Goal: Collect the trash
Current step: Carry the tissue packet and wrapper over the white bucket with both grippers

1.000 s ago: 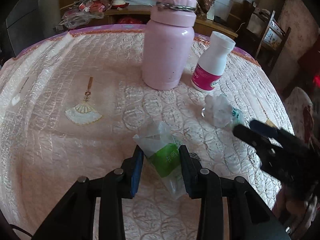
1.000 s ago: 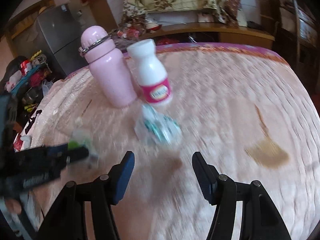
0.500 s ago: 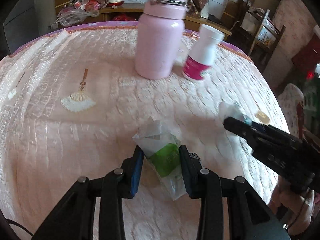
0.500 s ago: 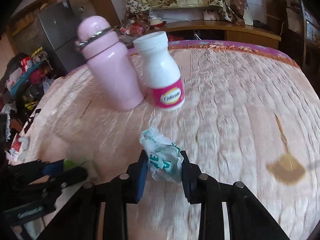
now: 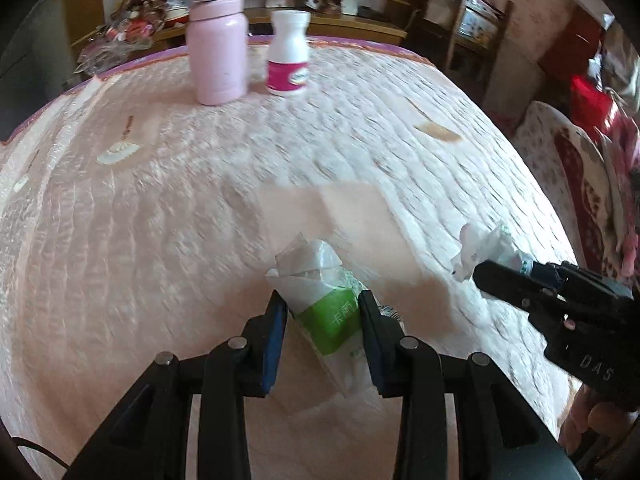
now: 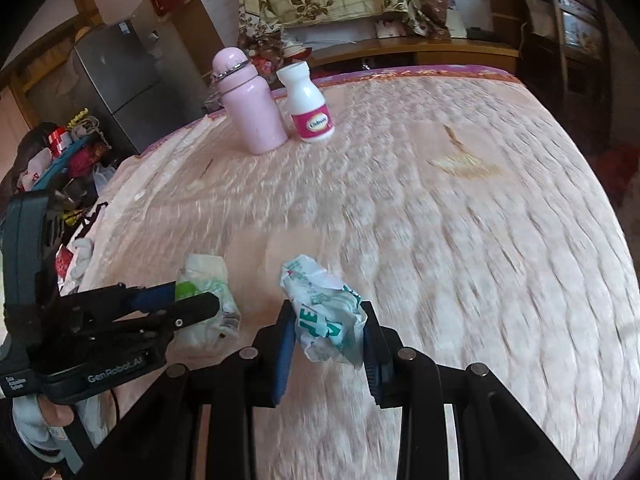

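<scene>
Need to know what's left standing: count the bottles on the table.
2. The pink bottle stands at the table's far edge; the white bottle stands just right of it. None looks hidden.

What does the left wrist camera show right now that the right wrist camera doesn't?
Only the left wrist view shows the green label on the plastic wrapper clamped in the left gripper, plus a white fan motif on the cloth. Only the right wrist view shows the grey fridge and the teal print on the crumpled wrapper in the right gripper. Both show the pink flask and white bottle.
</scene>
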`<control>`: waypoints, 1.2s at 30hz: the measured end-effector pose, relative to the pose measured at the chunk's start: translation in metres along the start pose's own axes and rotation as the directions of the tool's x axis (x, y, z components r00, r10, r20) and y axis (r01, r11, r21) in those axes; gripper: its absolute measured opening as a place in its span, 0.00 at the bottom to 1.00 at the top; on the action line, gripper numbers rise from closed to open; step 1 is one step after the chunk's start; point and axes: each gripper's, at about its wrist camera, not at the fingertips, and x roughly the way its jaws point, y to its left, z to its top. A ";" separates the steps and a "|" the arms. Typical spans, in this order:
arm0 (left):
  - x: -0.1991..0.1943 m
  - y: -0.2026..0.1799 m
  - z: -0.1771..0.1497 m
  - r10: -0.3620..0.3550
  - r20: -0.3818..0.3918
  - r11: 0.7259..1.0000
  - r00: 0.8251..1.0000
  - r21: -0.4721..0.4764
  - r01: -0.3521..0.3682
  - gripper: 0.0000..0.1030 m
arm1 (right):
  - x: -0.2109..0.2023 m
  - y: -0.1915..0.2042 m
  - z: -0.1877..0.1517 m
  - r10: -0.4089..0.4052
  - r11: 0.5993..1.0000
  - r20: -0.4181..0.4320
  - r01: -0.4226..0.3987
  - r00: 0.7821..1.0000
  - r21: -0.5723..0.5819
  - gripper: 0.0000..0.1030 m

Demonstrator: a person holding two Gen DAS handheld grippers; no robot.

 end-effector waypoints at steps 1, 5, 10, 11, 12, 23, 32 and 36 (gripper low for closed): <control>-0.003 -0.005 -0.004 -0.003 0.003 1.000 1.000 0.007 0.003 0.36 | -0.005 -0.002 -0.007 -0.002 1.000 -0.001 0.002 1.000 0.005 0.32; -0.012 -0.022 -0.014 -0.007 0.013 1.000 1.000 0.030 0.007 0.36 | -0.024 -0.008 -0.029 -0.016 1.000 0.007 0.016 1.000 0.021 0.32; -0.018 -0.043 -0.026 -0.014 0.017 0.998 1.000 0.055 0.013 0.36 | -0.049 -0.023 -0.048 -0.018 0.996 0.030 0.015 0.999 0.088 0.32; -0.018 -0.046 -0.027 -0.015 0.018 0.998 1.000 0.058 0.014 0.36 | -0.052 -0.024 -0.050 -0.024 0.995 0.034 0.021 0.999 0.095 0.32; -0.020 -0.051 -0.029 -0.019 0.021 0.998 1.000 0.066 0.018 0.36 | -0.056 -0.027 -0.053 -0.031 0.994 0.039 0.026 0.999 0.104 0.32; -0.028 -0.100 -0.036 -0.049 0.042 0.990 0.998 0.135 0.043 0.36 | -0.089 -0.052 -0.075 -0.062 0.982 0.076 0.047 0.995 0.183 0.32; -0.032 -0.133 -0.037 -0.083 0.043 0.981 0.996 0.177 0.074 0.36 | -0.110 -0.069 -0.088 -0.107 0.970 0.099 0.083 0.989 0.228 0.32; -0.030 -0.151 -0.036 -0.113 0.039 0.973 0.993 0.205 0.103 0.36 | -0.122 -0.079 -0.095 -0.134 0.962 0.111 0.102 0.985 0.255 0.32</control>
